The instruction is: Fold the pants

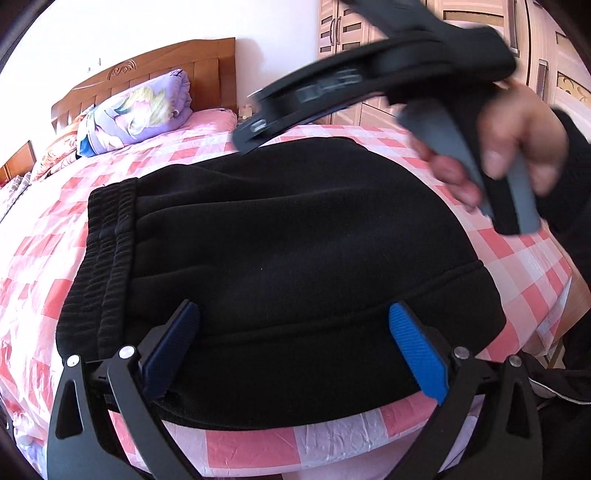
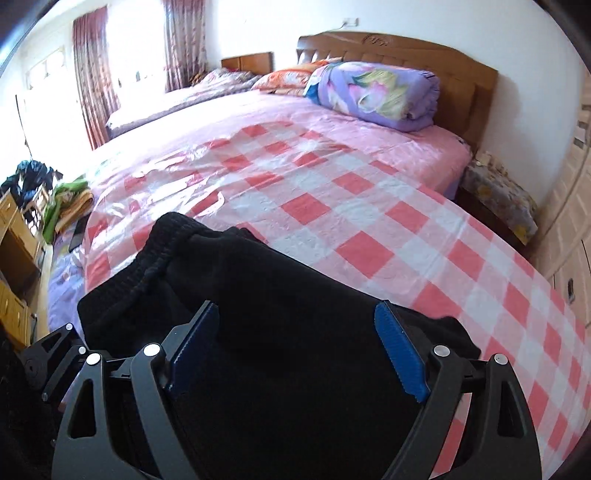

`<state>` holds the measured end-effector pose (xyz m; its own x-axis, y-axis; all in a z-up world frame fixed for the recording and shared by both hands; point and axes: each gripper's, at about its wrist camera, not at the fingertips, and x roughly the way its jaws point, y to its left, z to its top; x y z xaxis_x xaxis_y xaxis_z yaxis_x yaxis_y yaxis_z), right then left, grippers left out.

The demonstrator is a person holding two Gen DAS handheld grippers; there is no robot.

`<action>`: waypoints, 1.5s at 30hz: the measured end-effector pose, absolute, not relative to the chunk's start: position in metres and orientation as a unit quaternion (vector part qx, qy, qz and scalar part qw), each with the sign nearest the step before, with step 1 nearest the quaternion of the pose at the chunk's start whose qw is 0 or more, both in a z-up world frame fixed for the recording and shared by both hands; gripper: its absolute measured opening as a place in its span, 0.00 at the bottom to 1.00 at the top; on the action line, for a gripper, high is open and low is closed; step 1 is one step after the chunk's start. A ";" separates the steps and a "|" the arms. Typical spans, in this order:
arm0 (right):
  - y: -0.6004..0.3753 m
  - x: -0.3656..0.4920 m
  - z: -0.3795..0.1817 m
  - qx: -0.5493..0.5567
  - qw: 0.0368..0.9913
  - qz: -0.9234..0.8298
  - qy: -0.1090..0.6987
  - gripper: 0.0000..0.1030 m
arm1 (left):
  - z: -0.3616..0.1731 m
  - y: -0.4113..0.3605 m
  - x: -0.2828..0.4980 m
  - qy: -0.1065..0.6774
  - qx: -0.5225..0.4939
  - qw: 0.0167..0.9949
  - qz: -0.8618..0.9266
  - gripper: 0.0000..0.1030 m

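Pants (image 1: 288,258), black sweatpants with a ribbed elastic waistband (image 1: 99,266), lie in a compact folded bundle on the pink checked sheet (image 1: 517,258) near the edge of the bed closest to me. My left gripper (image 1: 295,354) hangs over the near edge of the bundle with its blue pads (image 1: 417,354) spread wide and nothing between them. My right gripper (image 2: 295,354) is likewise spread, empty, above the dark cloth; in the left view its black body is raised above the far side of the bundle, in my right hand (image 1: 517,140).

I judge the folding nearly done, so the step in hand is to square the stack. To do that well I would press the layers flat with the pads, line the near hem up with the layer under it, and keep the waistband straight instead of bunched, as it looks in the right view.

A rolled lilac floral quilt (image 2: 376,96) sits at the wooden headboard (image 2: 406,48), well apart. A wardrobe (image 1: 369,22) stands beyond the bed. Nothing lies between my grippers and the bundle; the glossy sheet may let it slide when pushed
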<state>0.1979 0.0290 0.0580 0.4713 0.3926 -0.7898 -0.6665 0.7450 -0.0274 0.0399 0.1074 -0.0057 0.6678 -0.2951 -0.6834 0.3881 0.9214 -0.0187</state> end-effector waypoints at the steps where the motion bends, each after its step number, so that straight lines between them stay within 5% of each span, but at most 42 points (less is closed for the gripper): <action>1: 0.041 0.204 0.049 -0.186 0.830 0.317 0.419 0.82 | -0.006 0.108 0.040 0.361 0.064 0.911 -0.188 0.99; 6: 0.093 0.201 0.020 -0.261 0.795 0.346 0.424 0.82 | -0.008 0.112 0.039 0.356 0.061 0.913 -0.189 0.99; 15: 0.072 0.202 0.078 -0.185 0.830 0.366 0.378 0.83 | 0.002 0.118 0.030 0.349 0.065 0.914 -0.195 0.97; 22: -0.007 0.206 0.096 -0.104 0.879 0.302 0.355 0.88 | 0.058 0.165 0.052 0.324 -0.032 0.922 -0.210 0.98; 29: 0.030 0.218 0.060 -0.185 0.860 0.283 0.383 0.88 | 0.004 0.155 0.125 0.435 0.029 0.881 -0.183 0.98; 34: 0.083 0.234 0.026 -0.277 0.828 0.280 0.399 0.90 | -0.012 0.153 0.112 0.418 0.057 0.891 -0.168 0.98; 45: 0.082 0.269 0.023 -0.156 0.842 0.281 0.434 0.95 | -0.022 0.164 0.101 0.407 0.050 0.896 -0.172 0.99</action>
<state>0.2688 0.0817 0.0231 0.4651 0.3383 -0.8181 -0.6091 0.7929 -0.0183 0.1007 0.1643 -0.0223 0.6091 -0.2678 -0.7465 0.3490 0.9357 -0.0509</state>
